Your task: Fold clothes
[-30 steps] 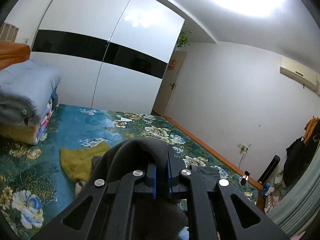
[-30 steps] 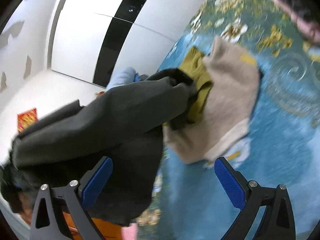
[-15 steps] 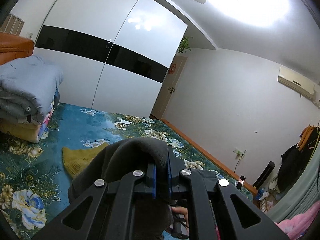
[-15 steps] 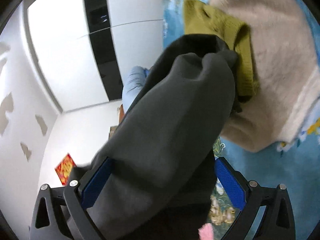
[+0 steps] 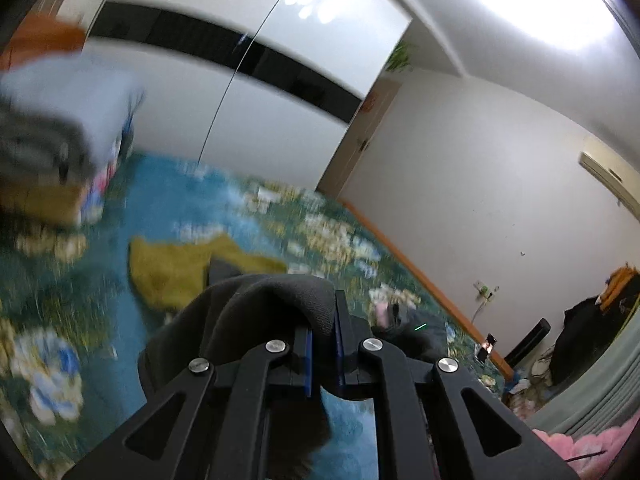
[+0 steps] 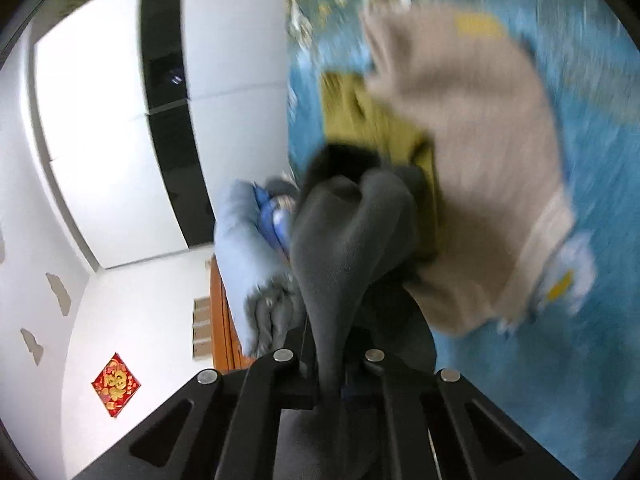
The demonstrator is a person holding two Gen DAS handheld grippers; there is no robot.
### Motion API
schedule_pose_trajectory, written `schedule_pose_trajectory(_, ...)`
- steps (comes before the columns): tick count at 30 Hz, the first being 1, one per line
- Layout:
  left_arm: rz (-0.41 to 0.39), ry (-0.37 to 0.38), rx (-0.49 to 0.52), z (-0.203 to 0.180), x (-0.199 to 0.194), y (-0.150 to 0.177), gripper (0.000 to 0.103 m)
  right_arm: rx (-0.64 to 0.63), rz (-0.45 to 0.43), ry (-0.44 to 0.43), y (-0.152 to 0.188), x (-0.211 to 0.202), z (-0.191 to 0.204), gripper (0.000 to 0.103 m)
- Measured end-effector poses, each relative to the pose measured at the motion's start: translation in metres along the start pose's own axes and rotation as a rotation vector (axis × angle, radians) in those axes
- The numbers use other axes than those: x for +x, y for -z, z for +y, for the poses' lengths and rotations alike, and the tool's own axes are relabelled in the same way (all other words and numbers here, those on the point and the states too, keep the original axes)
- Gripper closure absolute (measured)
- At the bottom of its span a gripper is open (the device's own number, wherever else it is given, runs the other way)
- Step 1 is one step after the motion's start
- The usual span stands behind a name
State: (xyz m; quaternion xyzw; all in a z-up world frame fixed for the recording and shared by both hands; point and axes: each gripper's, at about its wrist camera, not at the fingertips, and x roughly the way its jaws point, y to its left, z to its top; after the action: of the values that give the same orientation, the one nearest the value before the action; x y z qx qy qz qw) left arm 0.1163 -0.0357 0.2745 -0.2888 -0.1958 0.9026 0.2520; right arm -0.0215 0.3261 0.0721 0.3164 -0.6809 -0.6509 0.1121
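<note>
A dark grey garment (image 5: 272,300) is bunched between both grippers above a bed with a blue-green floral spread (image 5: 192,200). My left gripper (image 5: 322,344) is shut on a fold of it, blue pads pressing the cloth. In the right wrist view the same garment (image 6: 348,224) rises in a thick twist out of my right gripper (image 6: 330,360), whose jaws are closing and pinch the fabric between them. A mustard garment (image 5: 176,268) lies flat on the spread behind the grey one. Beside the mustard garment (image 6: 372,120) lies a beige garment (image 6: 480,160), partly over it.
A stack of folded light-blue and grey quilts (image 5: 60,120) sits at the head of the bed. White wardrobe doors with a black band (image 5: 240,80) stand behind it. Dark clothes (image 5: 592,320) hang at the far right, and pink fabric (image 5: 580,448) shows at the lower right.
The right gripper's jaws went from wide apart to pinched on the grey garment, and its view rolled. The left gripper sank toward the bed, still gripping the garment.
</note>
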Motion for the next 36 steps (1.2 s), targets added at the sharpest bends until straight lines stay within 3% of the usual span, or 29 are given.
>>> schedule_pose_trajectory(4,0.138,-0.005,-0.074,0.01,0.051,0.029,0.094,-0.163,-0.203,-0.039,-0.014,-0.099,0.046,0.097)
schedule_pose_trajectory(6,0.213,0.014,-0.093,0.006,0.079,0.047,0.094,-0.29,-0.31,-0.013,-0.013,-0.153,0.076,0.097)
schedule_pose_trajectory(10,0.354,0.015,-0.074,-0.016,0.123,0.076,0.094,-0.412,-0.418,0.163,0.0,-0.218,0.091,0.097)
schedule_pose_trajectory(12,0.431,-0.029,-0.024,-0.028,0.142,0.096,0.094,-0.405,-0.416,0.299,0.003,-0.227,0.069,0.097)
schedule_pose_trajectory(15,0.522,-0.088,0.003,-0.035,0.162,0.13,0.094,-0.302,-0.358,0.418,-0.001,-0.226,0.017,0.097)
schedule_pose_trajectory(18,0.612,-0.134,-0.044,-0.025,0.18,0.161,0.094,-0.145,-0.284,0.509,-0.008,-0.211,-0.057,0.097)
schedule_pose_trajectory(21,0.685,-0.182,-0.105,-0.017,0.192,0.188,0.094,-0.075,-0.225,0.503,-0.021,-0.193,-0.098,0.097)
schedule_pose_trajectory(26,0.705,-0.167,-0.15,-0.012,0.181,0.196,0.092,-0.156,-0.189,0.537,-0.035,-0.182,-0.103,0.095)
schedule_pose_trajectory(29,0.673,-0.148,-0.219,0.0,0.164,0.187,0.063,-0.194,-0.186,0.542,-0.036,-0.182,-0.104,0.094)
schedule_pose_trajectory(30,0.65,-0.145,-0.26,0.009,0.155,0.186,0.057,-0.206,-0.187,0.548,-0.034,-0.184,-0.103,0.094)
schedule_pose_trajectory(31,0.628,-0.148,-0.303,0.019,0.147,0.185,0.057,-0.211,-0.192,0.549,-0.031,-0.188,-0.103,0.094)
schedule_pose_trajectory(36,0.547,-0.326,-0.568,0.088,0.121,0.202,0.057,-0.189,-0.25,0.534,-0.029,-0.211,-0.11,0.094)
